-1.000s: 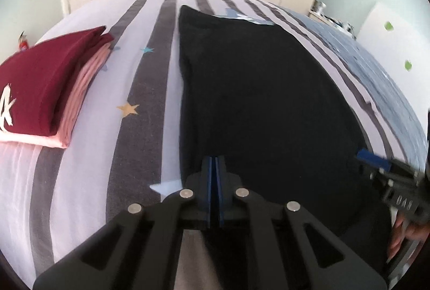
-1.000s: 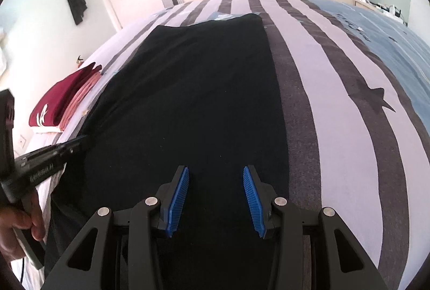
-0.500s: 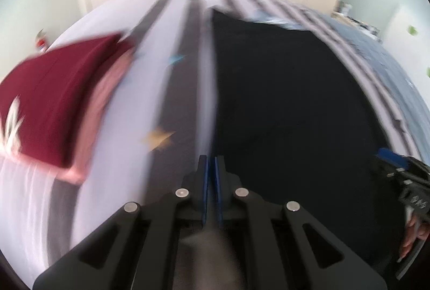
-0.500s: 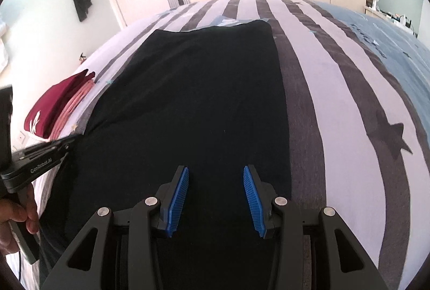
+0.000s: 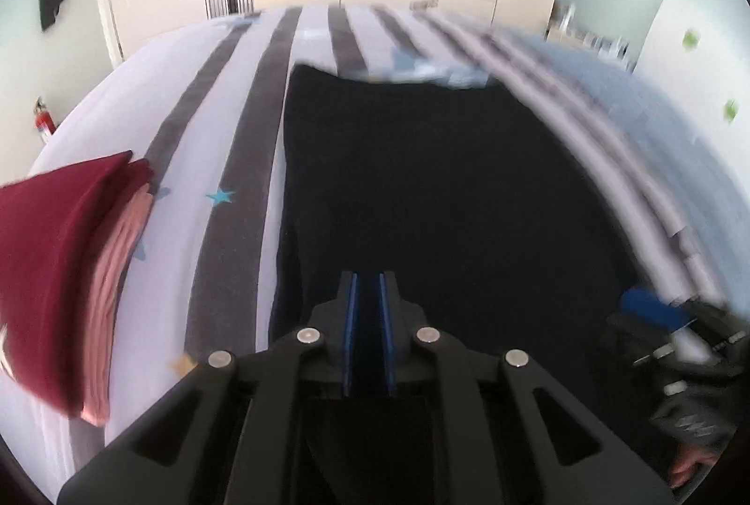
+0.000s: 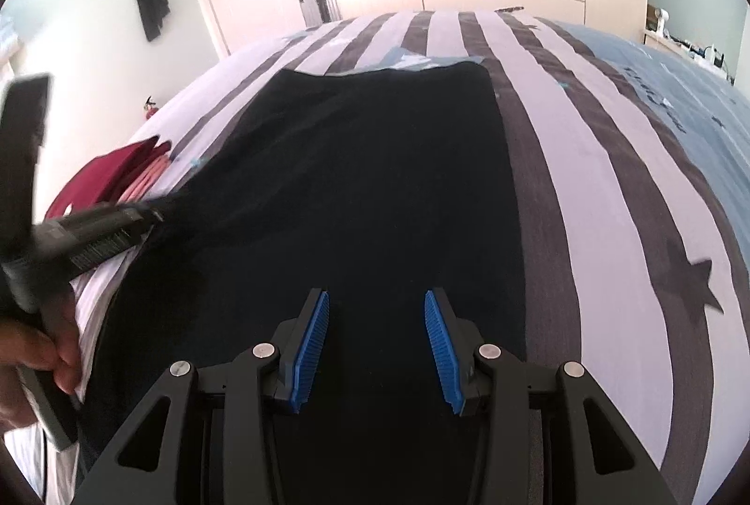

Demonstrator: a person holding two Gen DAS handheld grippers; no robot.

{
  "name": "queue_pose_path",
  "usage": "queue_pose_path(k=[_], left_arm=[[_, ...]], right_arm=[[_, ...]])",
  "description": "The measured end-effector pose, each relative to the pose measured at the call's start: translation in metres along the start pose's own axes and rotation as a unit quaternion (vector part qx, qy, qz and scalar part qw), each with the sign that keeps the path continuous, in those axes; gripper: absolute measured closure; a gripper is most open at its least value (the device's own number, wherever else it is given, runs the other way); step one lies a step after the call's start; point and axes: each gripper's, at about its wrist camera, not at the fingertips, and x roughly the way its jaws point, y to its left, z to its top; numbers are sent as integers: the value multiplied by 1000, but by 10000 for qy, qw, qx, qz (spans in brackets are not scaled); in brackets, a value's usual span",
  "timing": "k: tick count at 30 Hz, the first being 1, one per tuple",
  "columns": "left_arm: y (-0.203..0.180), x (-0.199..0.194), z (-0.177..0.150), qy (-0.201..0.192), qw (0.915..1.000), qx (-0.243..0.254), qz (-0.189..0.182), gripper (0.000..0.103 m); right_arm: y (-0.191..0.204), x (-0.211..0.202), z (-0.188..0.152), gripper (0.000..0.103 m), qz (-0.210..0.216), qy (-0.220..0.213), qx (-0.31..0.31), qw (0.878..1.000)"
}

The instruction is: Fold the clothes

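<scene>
One black garment (image 6: 375,186) covers most of the striped bed (image 6: 609,224), its long axis running straight away from you toward the wardrobe doors; the folded red and pink stack (image 5: 70,271) lies left of the garment, apart from it; your left gripper (image 5: 368,308) hangs over the garment's near-left edge, its jaws opening from a narrow gap, and whether cloth sits between them you cannot tell; your right gripper (image 6: 375,341) hovers above the garment's near end, jaws apart, nothing in them; the near hem is cut off below both views.
</scene>
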Motion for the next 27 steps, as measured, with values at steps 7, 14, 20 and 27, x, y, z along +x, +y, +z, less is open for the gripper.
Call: queue_pose_path(k=[7,14,20,27], left_arm=[[26,6,-3,50,9987,-499,1,101],[30,-45,-15,-159,9984,-536,82,100],[-8,-95,-65,221,9962,-74,-843,100],[-28,-80,-100,1004,9926,-100,-682,100]], right_arm=[[-17,18,1,64,173,97,304,9993],[-19,-7,-7,64,46,74,231,9997],[-9,-60,-43,64,44,-22,66,10000],[10,-87,-87,64,167,181,148,9996]])
